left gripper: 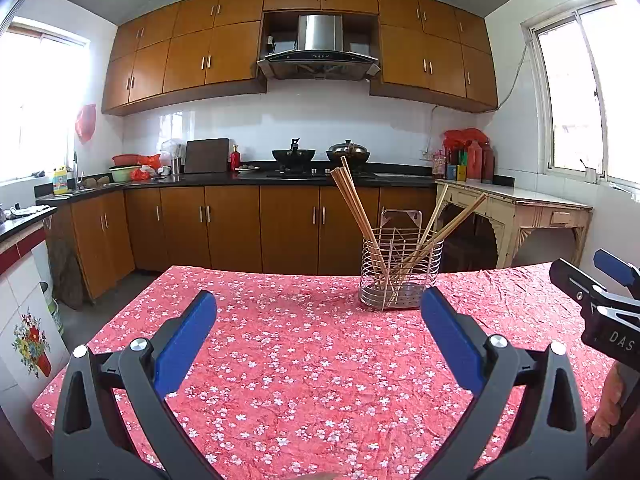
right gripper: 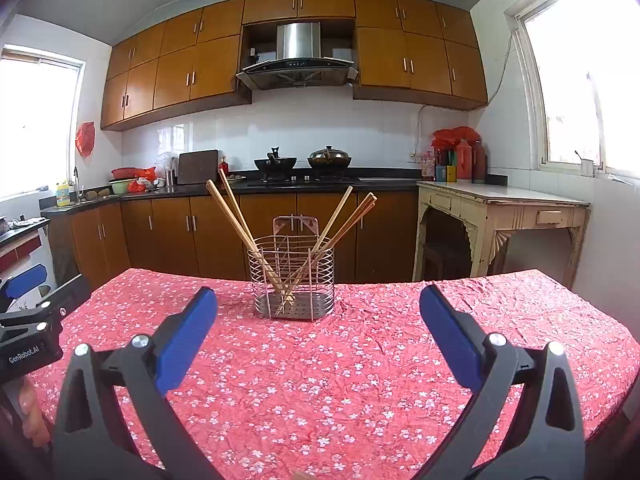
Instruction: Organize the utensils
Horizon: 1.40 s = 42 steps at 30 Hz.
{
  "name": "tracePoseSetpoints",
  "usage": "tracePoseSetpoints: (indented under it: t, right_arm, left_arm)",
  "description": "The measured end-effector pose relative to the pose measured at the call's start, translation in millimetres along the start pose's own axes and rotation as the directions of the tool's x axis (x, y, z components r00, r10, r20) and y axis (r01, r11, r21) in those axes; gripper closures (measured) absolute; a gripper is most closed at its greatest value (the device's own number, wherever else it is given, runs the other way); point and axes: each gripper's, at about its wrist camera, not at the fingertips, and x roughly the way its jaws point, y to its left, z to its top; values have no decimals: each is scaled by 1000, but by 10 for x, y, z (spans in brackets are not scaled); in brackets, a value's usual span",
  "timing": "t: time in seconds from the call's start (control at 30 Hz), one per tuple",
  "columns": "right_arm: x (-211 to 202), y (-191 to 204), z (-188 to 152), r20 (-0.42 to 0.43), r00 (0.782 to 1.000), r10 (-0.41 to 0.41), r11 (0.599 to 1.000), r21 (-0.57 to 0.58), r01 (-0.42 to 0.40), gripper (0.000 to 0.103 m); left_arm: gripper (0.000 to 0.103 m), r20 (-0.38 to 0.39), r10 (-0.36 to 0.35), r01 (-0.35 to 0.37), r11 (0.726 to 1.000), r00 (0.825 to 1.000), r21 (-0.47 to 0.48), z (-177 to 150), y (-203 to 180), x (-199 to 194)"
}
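Both grippers' hands: left-wrist (left gripper: 610,404), right-wrist (right gripper: 30,412).

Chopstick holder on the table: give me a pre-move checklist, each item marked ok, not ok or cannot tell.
1. Left gripper jaws open and holding nothing: ok.
2. Right gripper jaws open and holding nothing: ok.
3. Wire holder upright on the tablecloth: ok.
4. Chopsticks all inside the holder, none loose on the cloth: ok.
5. Chopsticks gathered in one bundle: not ok, they lean in two splayed groups.
6. Holder heavy enough not to tip when a chopstick is pulled: cannot tell.
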Motion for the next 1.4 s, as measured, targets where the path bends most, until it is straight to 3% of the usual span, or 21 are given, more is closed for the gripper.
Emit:
tracePoseSetpoints:
  t: [1.4]
  right_arm:
    - [24,33,-15,-6,1000,5,1000,5,-5,4]
  left_arm:
    - [2,-11,-8,8,1000,1000,-2,1,-59,16]
